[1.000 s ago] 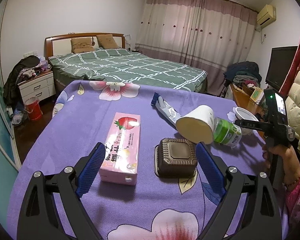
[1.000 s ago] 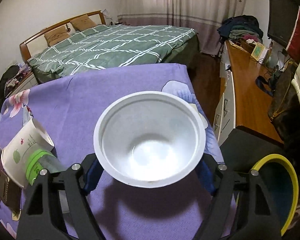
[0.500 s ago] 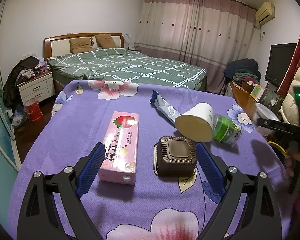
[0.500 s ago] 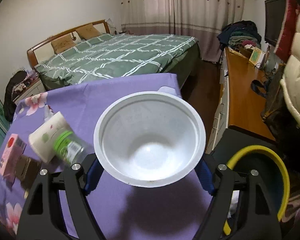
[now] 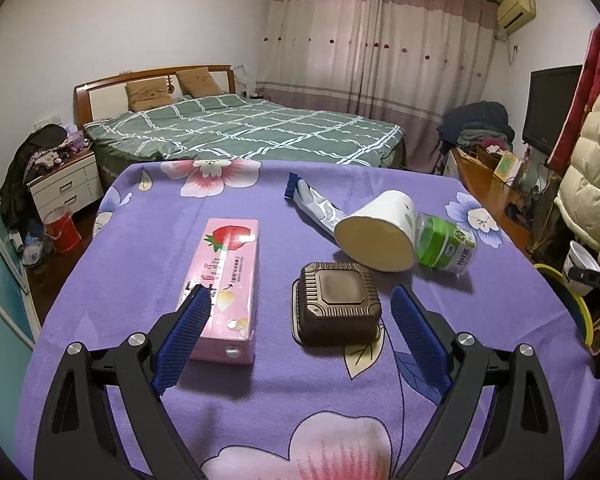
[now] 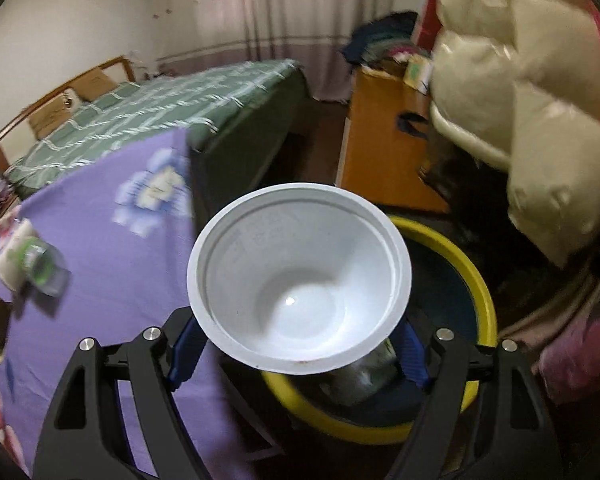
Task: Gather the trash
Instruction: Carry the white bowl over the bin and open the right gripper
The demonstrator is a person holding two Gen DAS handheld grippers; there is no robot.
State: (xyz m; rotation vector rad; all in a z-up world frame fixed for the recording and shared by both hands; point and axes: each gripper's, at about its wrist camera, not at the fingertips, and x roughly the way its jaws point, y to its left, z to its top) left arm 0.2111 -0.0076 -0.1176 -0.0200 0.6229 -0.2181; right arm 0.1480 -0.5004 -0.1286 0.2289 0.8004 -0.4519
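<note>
Right wrist view: the right gripper [image 6: 296,354] fingers clamp the white bowl [image 6: 300,292] (mouth toward camera) above the yellow-rimmed bin [image 6: 472,280]; left gripper [image 5: 300,332] fingers spread wide, empty.

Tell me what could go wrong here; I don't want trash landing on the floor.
The white bowl in the right gripper hangs over the near rim of the yellow-rimmed bin, not its middle; released now, it might clip the rim and fall outside. The paper cup and green-labelled bottle lie on their sides and could roll.
</note>
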